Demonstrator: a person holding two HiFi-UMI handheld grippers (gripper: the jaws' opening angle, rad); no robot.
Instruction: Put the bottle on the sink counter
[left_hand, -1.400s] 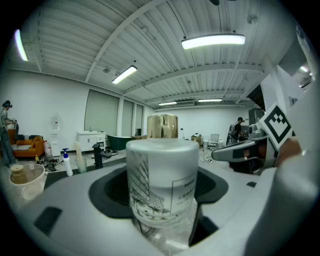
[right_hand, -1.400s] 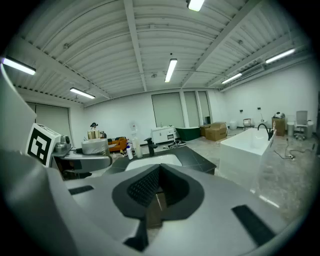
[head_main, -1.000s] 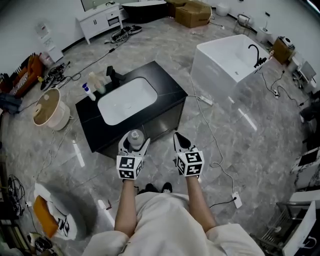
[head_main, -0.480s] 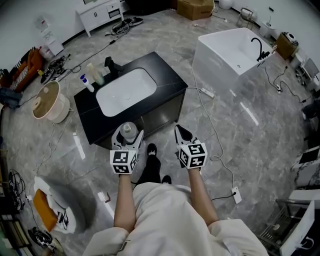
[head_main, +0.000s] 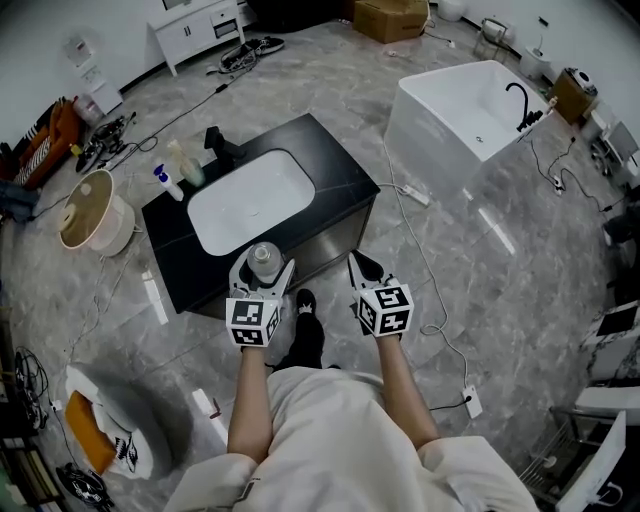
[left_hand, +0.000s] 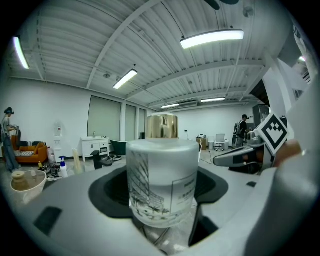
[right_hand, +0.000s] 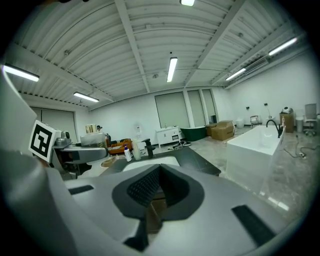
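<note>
A frosted bottle (left_hand: 161, 177) with a gold cap stands upright between the jaws of my left gripper (head_main: 262, 275), which is shut on it; in the head view the bottle (head_main: 263, 257) hangs just in front of the near edge of the black sink counter (head_main: 345, 180). The counter holds a white basin (head_main: 250, 200) with a black tap (head_main: 218, 145) behind it. My right gripper (head_main: 362, 270) is beside the left one, shut and empty, its pads (right_hand: 145, 187) together, pointing at the counter's front.
A blue-capped spray bottle (head_main: 164, 182) and a pale bottle (head_main: 185, 163) stand at the counter's back left. A white bathtub (head_main: 470, 110) lies to the right, a round beige bin (head_main: 92, 213) to the left. Cables (head_main: 425, 265) trail over the marble floor.
Both grippers and the bottle have come closer to the counter's front edge; a shoe stepped forward under the grippers. The grip on the bottle is unchanged.
</note>
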